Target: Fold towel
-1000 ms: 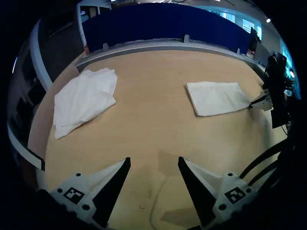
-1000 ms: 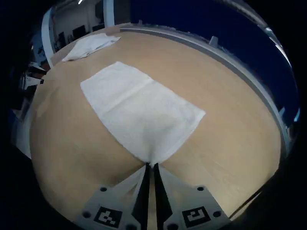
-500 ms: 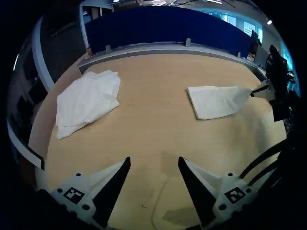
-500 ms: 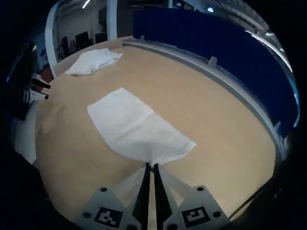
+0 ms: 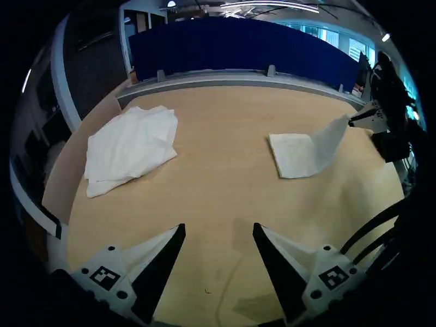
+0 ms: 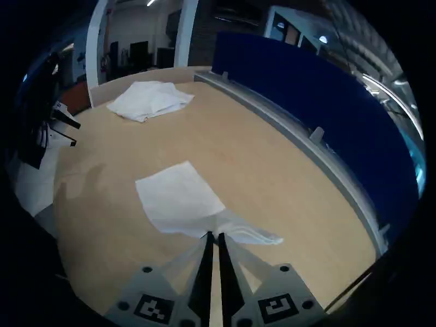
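A white towel (image 5: 302,154) lies on the wooden table (image 5: 218,180), its right end lifted off the surface. My right gripper (image 5: 351,122) holds that raised end up at the far right of the left gripper view. In the right gripper view, the right gripper (image 6: 213,237) is shut on the towel's (image 6: 177,199) near edge, and the cloth folds up toward the fingers. My left gripper (image 5: 218,237) hovers open over bare table at the near edge, with nothing between its fingers. It also appears far off in the right gripper view, left gripper (image 6: 73,133).
A loose pile of white cloth (image 5: 131,146) lies at the table's left side, seen farther back as the pile (image 6: 150,99). A blue partition (image 5: 234,43) with a grey rail runs along the far edge. Black cables (image 5: 376,229) hang at the right.
The right gripper has risen and moved back over the towel, lifting its end so the cloth peels off the table. The left gripper stayed open in place.
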